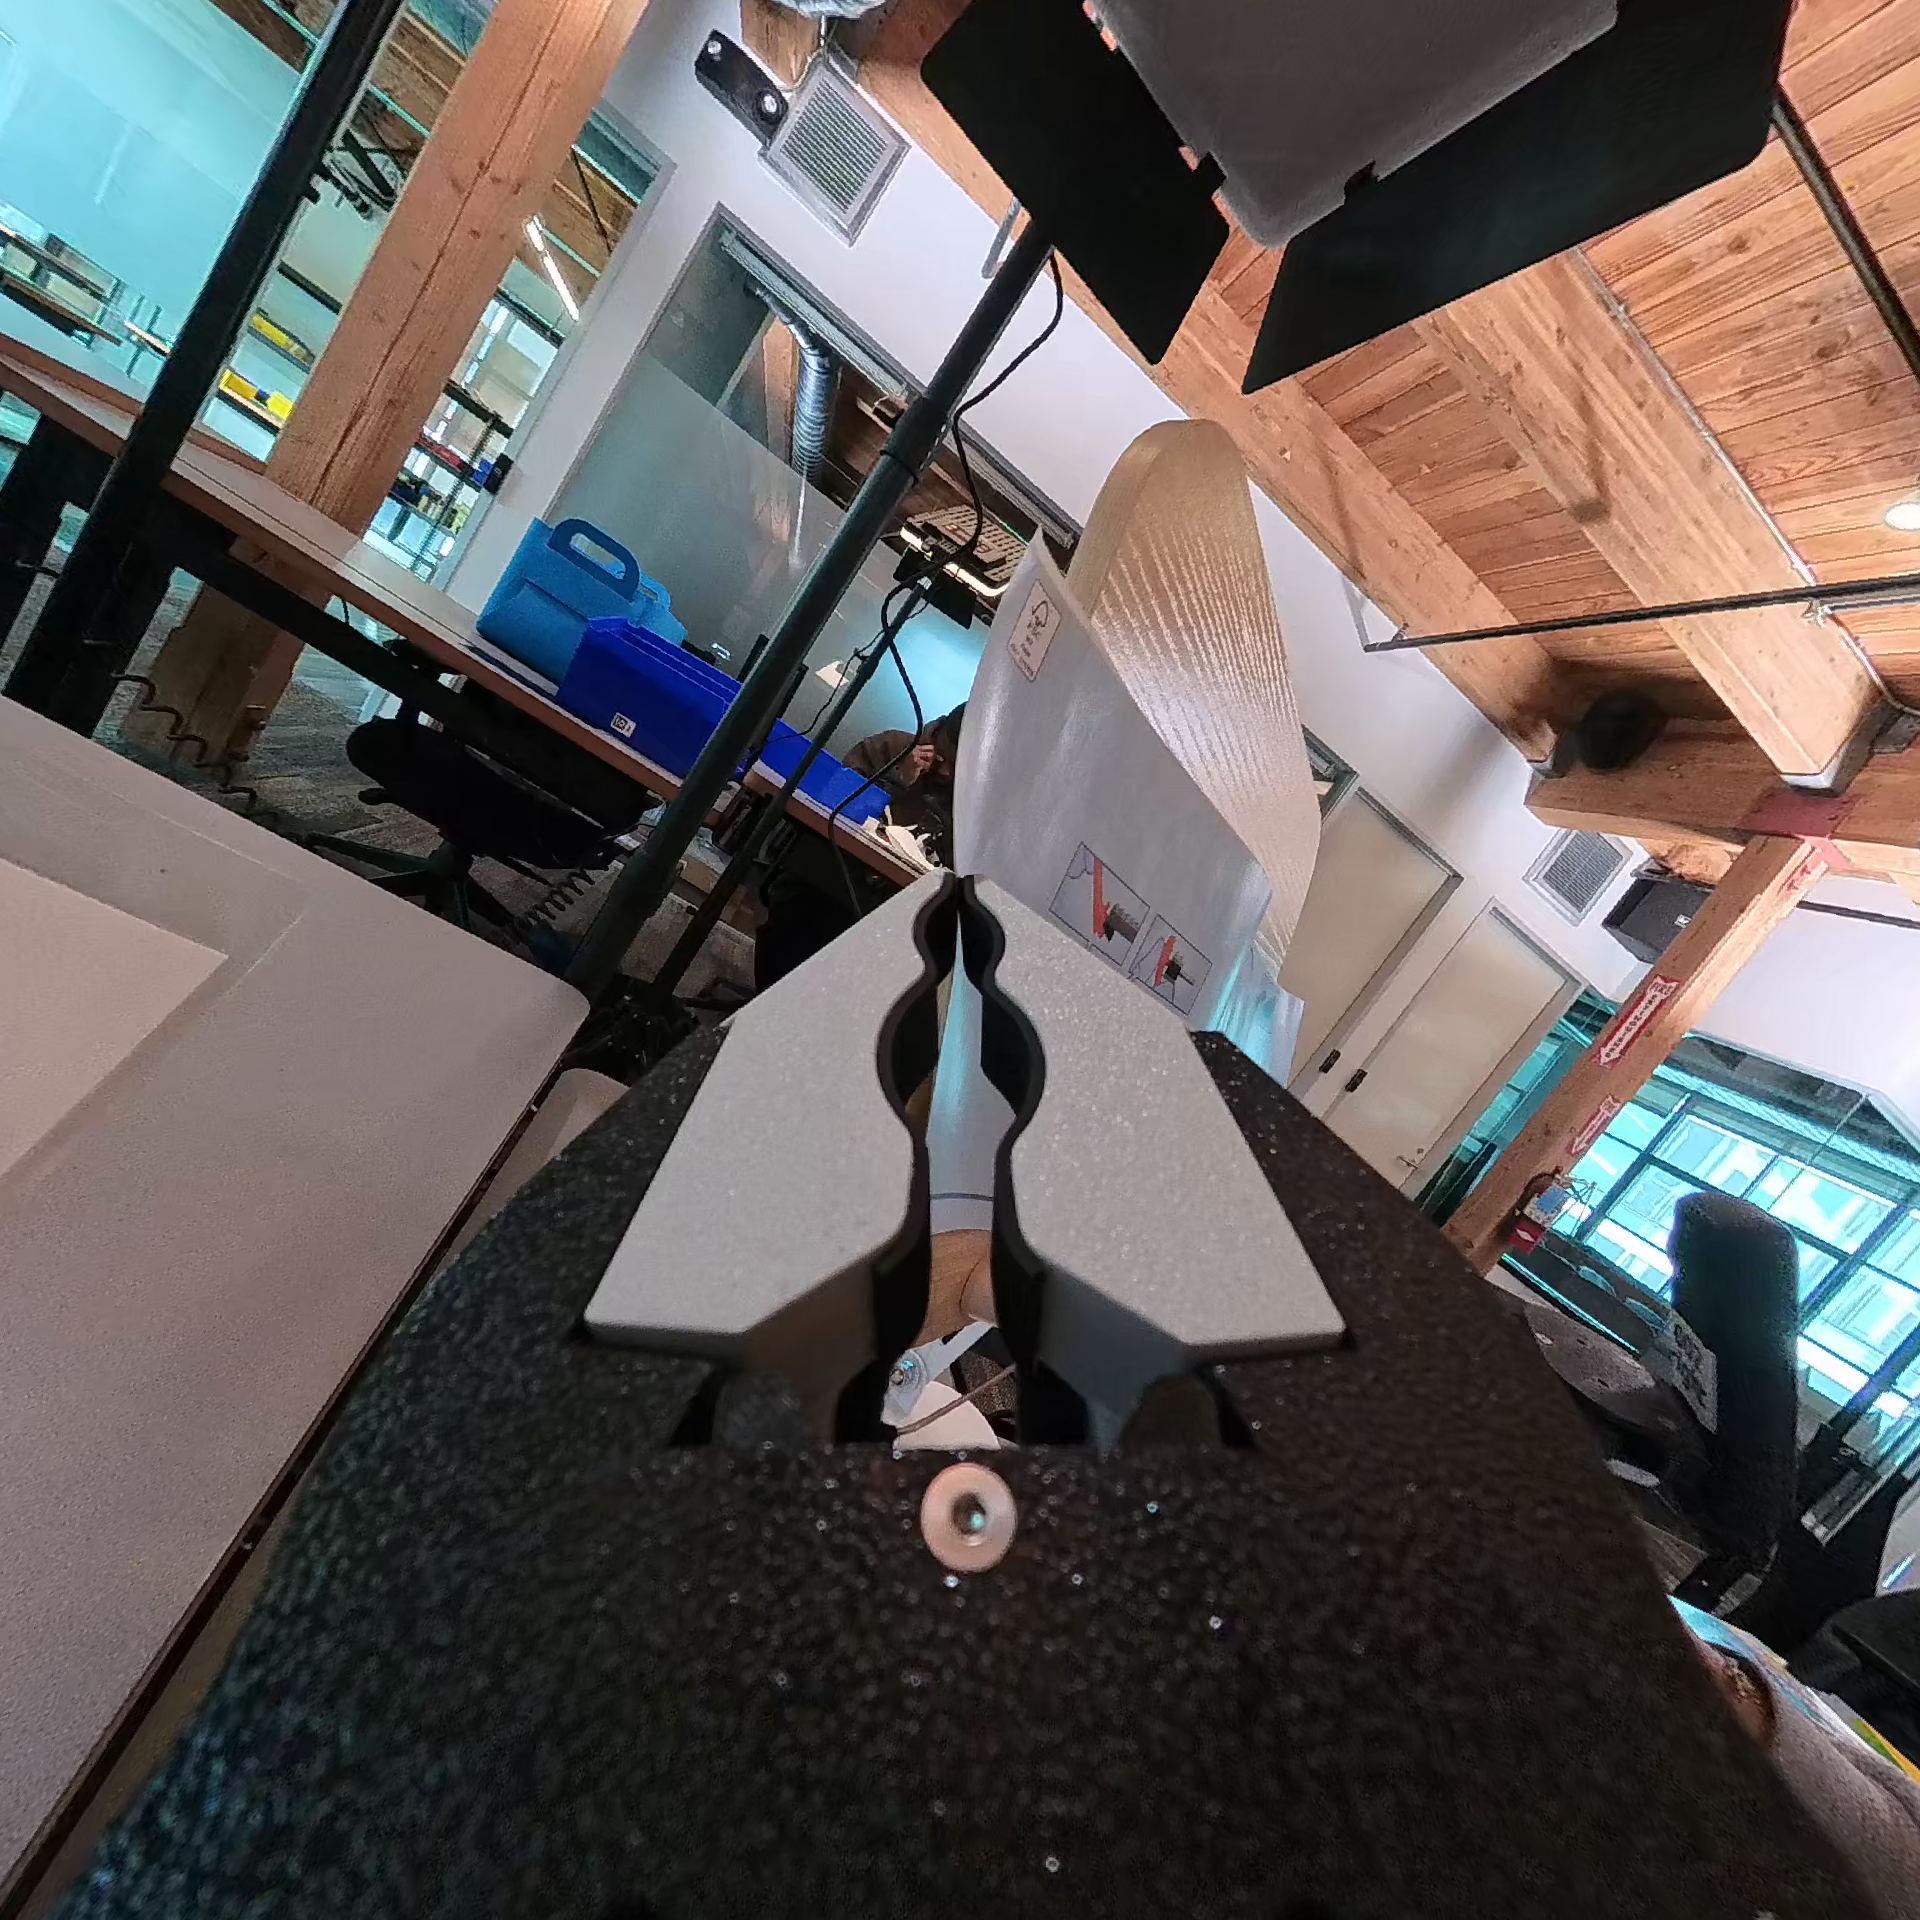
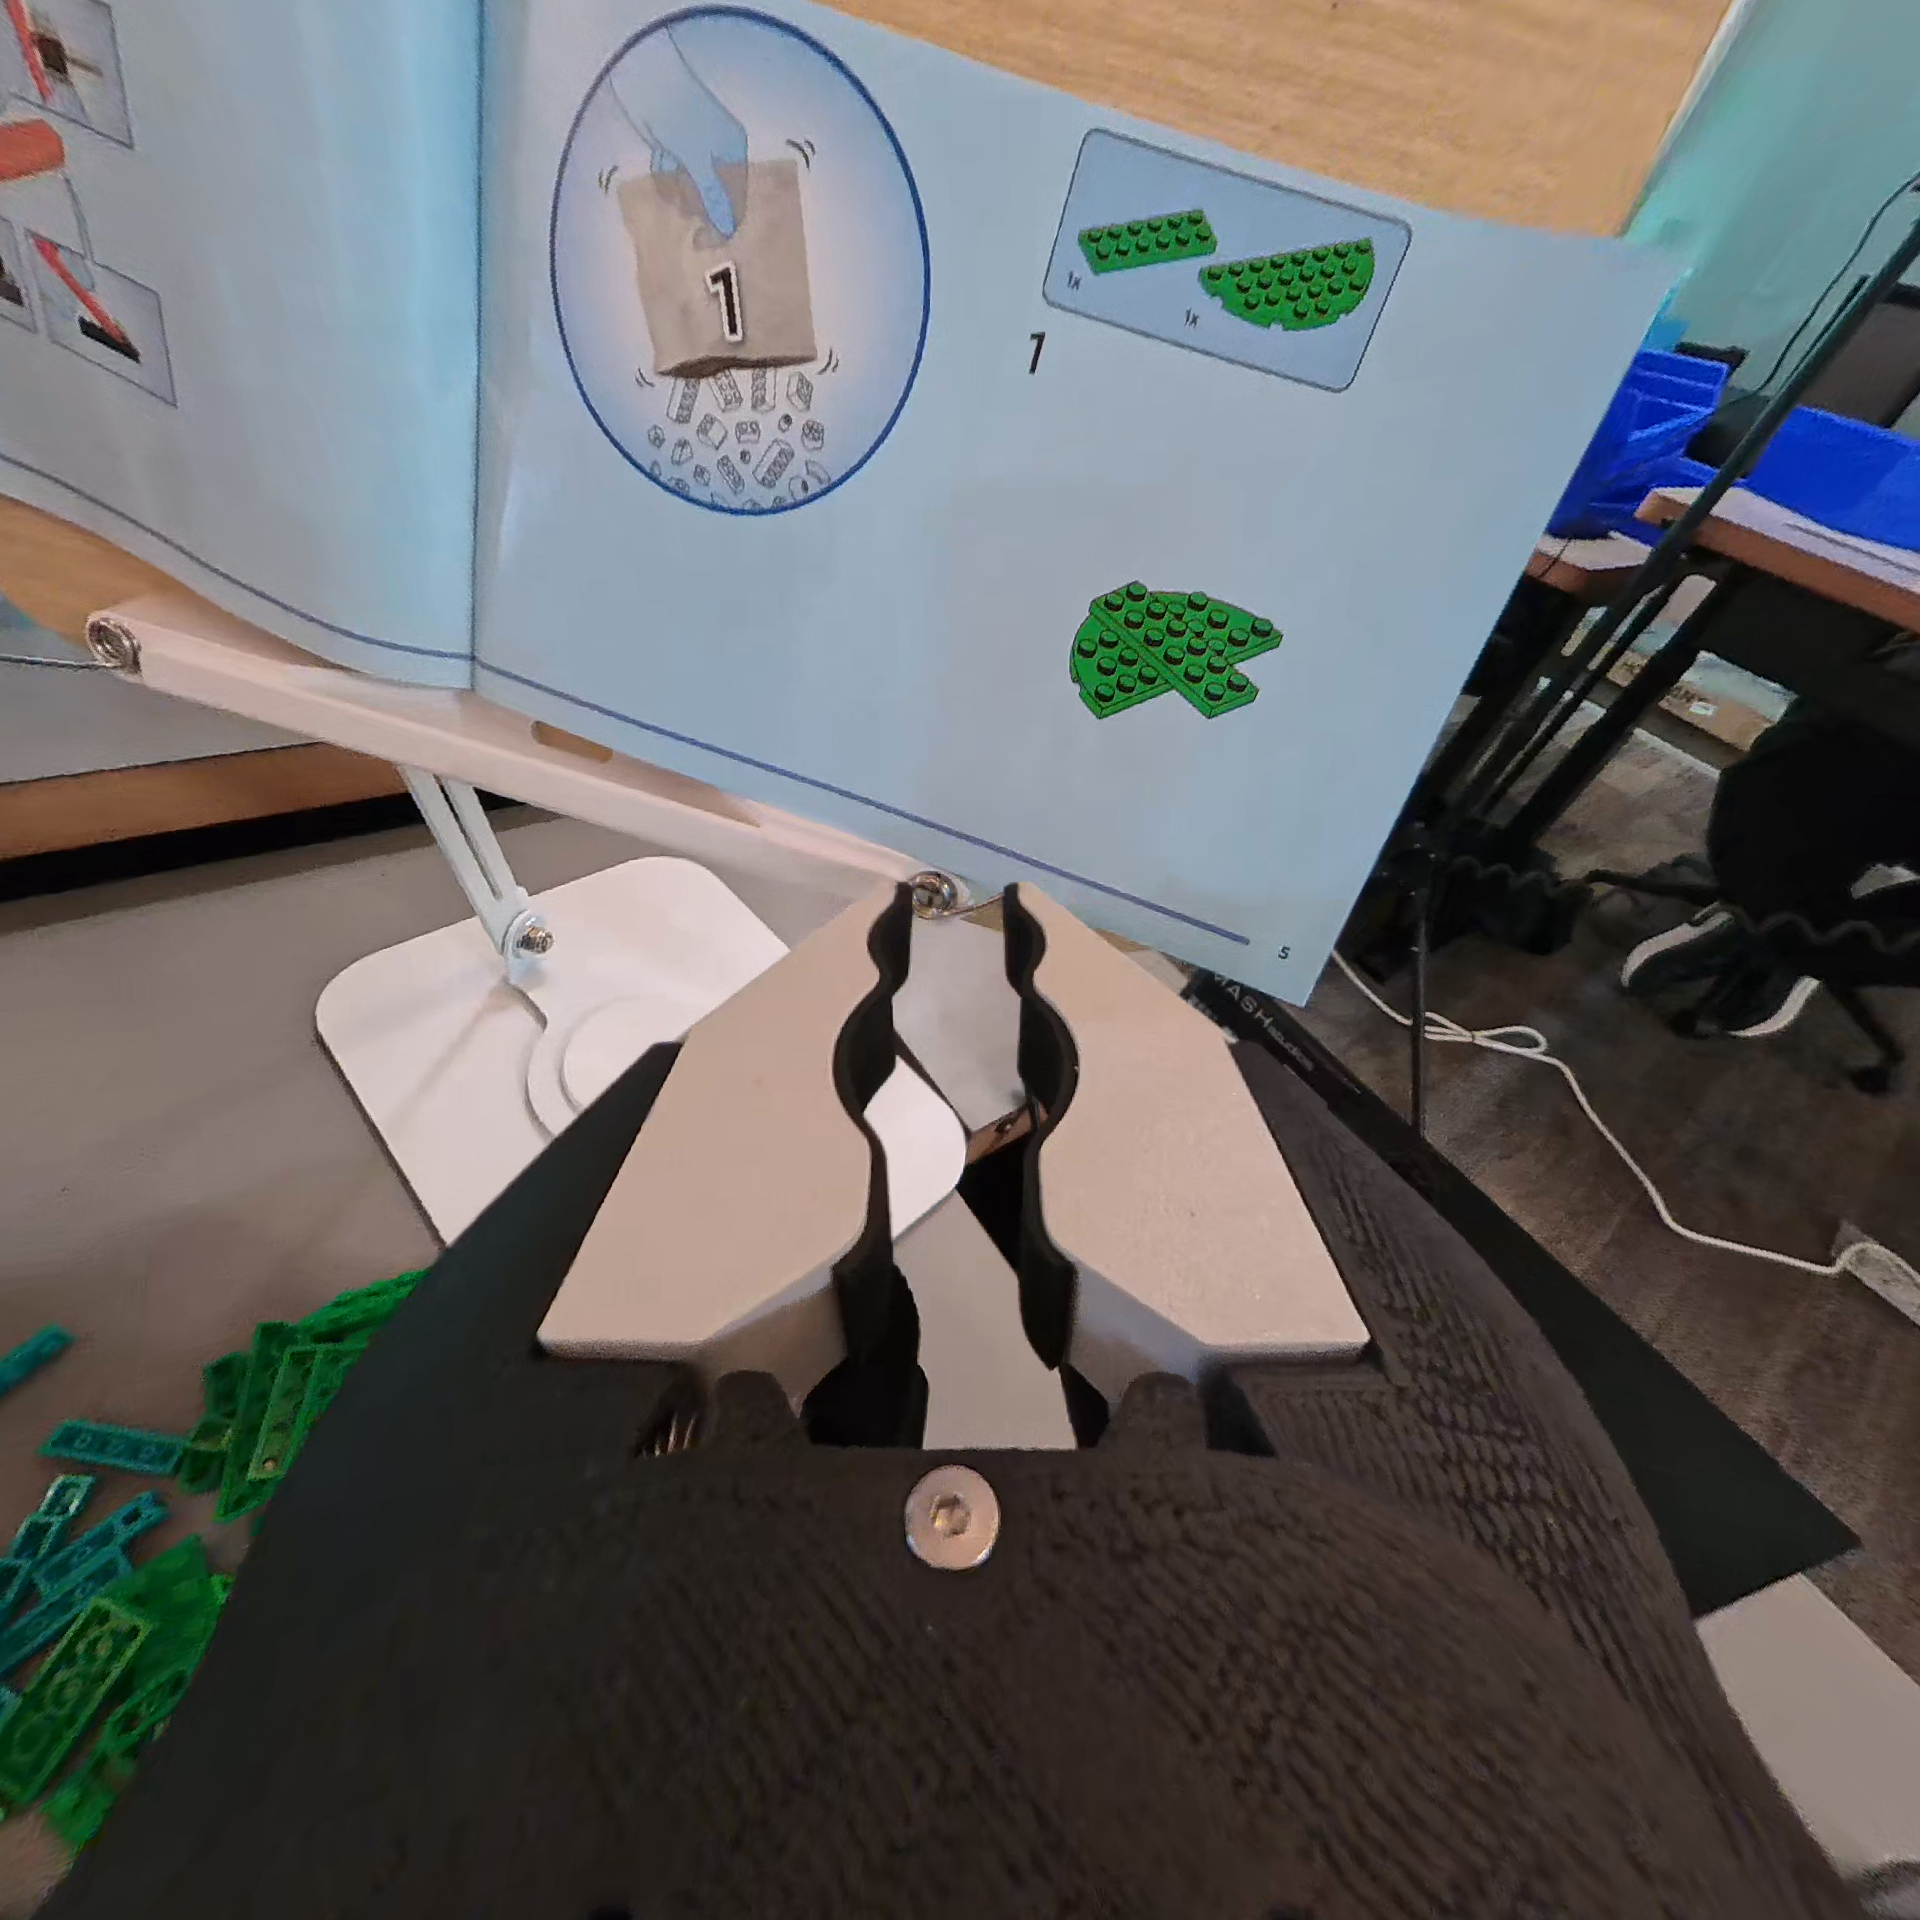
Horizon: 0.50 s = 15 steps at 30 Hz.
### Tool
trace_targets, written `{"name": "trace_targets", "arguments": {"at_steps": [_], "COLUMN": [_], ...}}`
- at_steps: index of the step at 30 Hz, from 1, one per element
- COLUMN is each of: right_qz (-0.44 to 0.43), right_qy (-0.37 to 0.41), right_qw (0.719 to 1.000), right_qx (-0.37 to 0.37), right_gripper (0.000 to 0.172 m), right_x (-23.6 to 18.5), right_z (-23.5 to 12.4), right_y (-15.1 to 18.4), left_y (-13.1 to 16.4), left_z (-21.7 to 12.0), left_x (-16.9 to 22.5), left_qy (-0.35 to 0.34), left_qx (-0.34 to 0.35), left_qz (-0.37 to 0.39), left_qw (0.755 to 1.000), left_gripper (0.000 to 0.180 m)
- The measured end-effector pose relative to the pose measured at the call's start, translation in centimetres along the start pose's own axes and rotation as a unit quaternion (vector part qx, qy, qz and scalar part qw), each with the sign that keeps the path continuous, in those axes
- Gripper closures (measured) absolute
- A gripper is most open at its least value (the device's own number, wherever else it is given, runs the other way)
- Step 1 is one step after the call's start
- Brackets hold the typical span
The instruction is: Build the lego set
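My left gripper (image 1: 958, 883) is shut on a thin page (image 1: 1101, 790) of a light blue instruction booklet. The sheet runs between the pads and curls up in front of a wooden book-stand board (image 1: 1195, 582). In the right wrist view the open booklet (image 2: 935, 582) rests on the stand's white ledge (image 2: 416, 717) above its white base (image 2: 447, 1029). My right gripper (image 2: 956, 899) is at the ledge's right end. Its jaws stand slightly apart around a small metal knob and wire clip (image 2: 928, 891), below the page's lower edge. I see nothing clamped between its pads.
Green and teal flat building pieces (image 2: 94, 1538) lie in a heap on the grey table (image 2: 156, 1091) at lower left. A white board (image 1: 208, 1091) lies to the left. A tripod pole (image 1: 810, 623), blue bins (image 1: 644, 675), a floor cable (image 2: 1610, 1143) and a chair stand beyond.
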State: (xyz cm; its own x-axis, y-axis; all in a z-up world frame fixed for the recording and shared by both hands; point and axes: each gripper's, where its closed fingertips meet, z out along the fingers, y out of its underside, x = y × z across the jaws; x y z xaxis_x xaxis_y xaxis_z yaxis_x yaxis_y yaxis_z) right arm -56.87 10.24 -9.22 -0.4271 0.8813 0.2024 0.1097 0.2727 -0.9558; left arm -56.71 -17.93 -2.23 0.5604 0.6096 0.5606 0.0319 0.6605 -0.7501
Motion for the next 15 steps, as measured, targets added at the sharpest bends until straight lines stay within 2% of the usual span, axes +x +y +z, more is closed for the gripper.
{"name": "trace_targets", "arguments": {"at_steps": [2, 4, 7, 12, 15], "right_qz": [-0.030, -0.068, -0.062, -0.071, -0.041], "right_qy": [0.011, 0.022, -0.001, 0.028, -0.001], "right_qw": [0.999, 0.997, 0.997, 0.994, 0.998], "right_qx": [-0.018, -0.034, -0.038, -0.082, -0.056], "right_gripper": [0.169, 0.169, 0.165, 0.163, 0.163], "right_x": [0.4, 0.7, 0.1, 1.6, 1.1], "right_z": [0.1, 0.2, 0.4, 0.8, 1.0], "right_y": [0.3, 0.6, 0.6, 1.6, 1.0], "left_y": [0.0, 0.0, 0.0, -0.1, -0.1], "left_z": [0.0, 0.0, 0.0, 0.0, 0.0], "left_x": [0.0, 0.0, 0.1, 0.1, 0.0], "left_qy": [0.000, 0.000, 0.001, 0.002, 0.001], "left_qx": [0.000, 0.000, 0.000, 0.001, 0.001], "left_qz": [0.000, -0.001, -0.001, -0.002, -0.002], "left_qw": [1.000, 1.000, 1.000, 1.000, 1.000], "left_gripper": [0.180, 0.180, 0.180, 0.180, 0.180]}}
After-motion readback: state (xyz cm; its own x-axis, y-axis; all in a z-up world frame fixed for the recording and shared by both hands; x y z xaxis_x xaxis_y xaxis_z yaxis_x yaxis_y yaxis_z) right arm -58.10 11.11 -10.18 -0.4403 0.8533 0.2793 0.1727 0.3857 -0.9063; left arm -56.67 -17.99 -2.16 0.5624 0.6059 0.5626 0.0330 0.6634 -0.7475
